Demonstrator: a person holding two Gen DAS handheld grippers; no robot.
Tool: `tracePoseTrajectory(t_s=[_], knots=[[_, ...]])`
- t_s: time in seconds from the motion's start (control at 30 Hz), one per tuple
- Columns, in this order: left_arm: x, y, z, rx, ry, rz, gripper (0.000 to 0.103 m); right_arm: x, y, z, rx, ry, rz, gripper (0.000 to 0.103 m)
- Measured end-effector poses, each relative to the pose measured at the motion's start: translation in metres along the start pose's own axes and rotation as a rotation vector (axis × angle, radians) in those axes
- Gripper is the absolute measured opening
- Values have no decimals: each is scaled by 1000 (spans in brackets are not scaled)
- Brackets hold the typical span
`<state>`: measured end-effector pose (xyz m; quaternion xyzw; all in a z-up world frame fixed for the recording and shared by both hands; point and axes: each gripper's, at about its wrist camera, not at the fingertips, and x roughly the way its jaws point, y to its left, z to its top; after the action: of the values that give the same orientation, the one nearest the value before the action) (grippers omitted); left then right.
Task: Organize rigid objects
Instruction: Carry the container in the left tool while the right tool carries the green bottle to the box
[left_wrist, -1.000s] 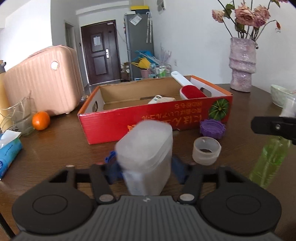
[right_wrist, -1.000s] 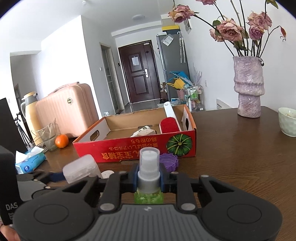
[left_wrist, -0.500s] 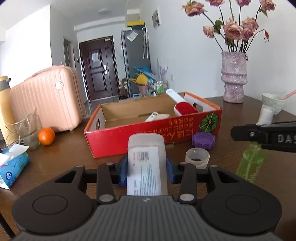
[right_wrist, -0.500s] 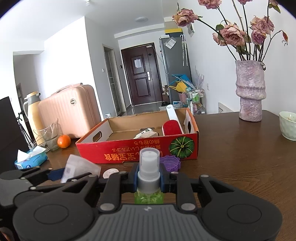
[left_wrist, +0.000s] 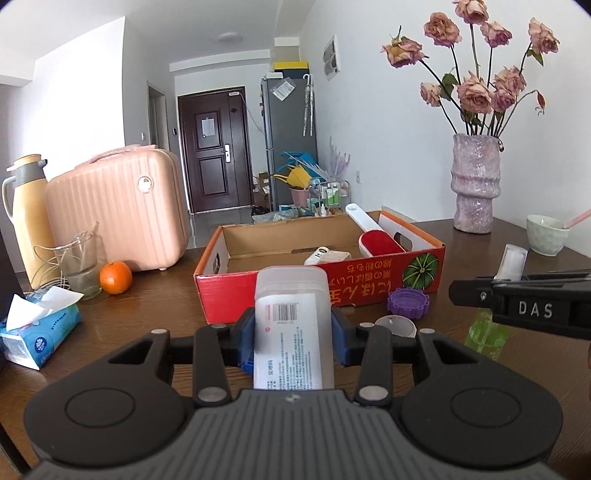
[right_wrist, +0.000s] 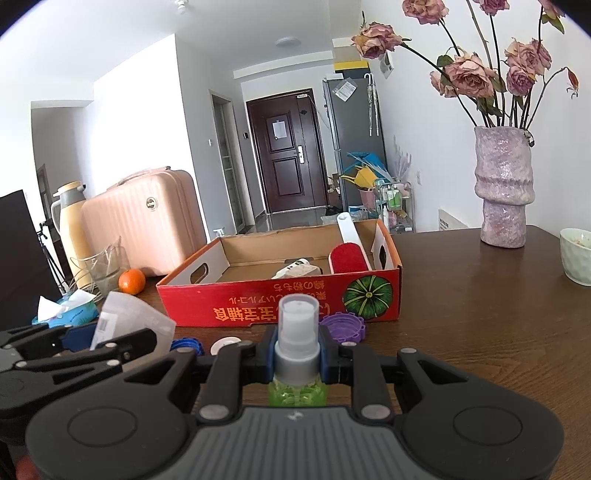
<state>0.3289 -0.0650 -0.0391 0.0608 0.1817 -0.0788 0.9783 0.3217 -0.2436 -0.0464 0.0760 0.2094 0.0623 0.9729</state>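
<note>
- Two grippers are both loaded: the left gripper is clamped on a frosted plastic container with a printed label, and the right gripper is clamped on the neck of a green spray bottle.
- Both things are held above the worktop, just in front of the red cardboard box.
- The step in hand looks like the carry toward the box, with neither item yet over its rim.
- The box already holds a red lint brush with a white handle and a small white tube.
- Next, each gripper likely needs to lift clear of the near wall, move over a bare patch of the box floor, lower and let go; the two should probably go one at a time so they do not collide.
- A purple cap, a translucent cup and a blue cap lie loose before the box.
- Readable writing: "DAS" on the right gripper's side; the container label carries a barcode above small, illegible print; the box front has yellow characters, upside down, beside a green pumpkin picture.
</note>
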Motion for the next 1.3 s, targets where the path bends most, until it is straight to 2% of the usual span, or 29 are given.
tracePoseTrajectory(t_s=[0.3, 0.67, 1.3], knots=[[-9, 4, 12, -19, -25, -3, 42, -2, 7, 6, -12, -15, 7, 21], [-6, 10, 39, -35, -79, -2, 42, 5, 19, 31, -19, -53, 13, 21], [46, 30, 81, -153, -131, 58, 42, 47, 27, 71, 14, -142, 1, 21]])
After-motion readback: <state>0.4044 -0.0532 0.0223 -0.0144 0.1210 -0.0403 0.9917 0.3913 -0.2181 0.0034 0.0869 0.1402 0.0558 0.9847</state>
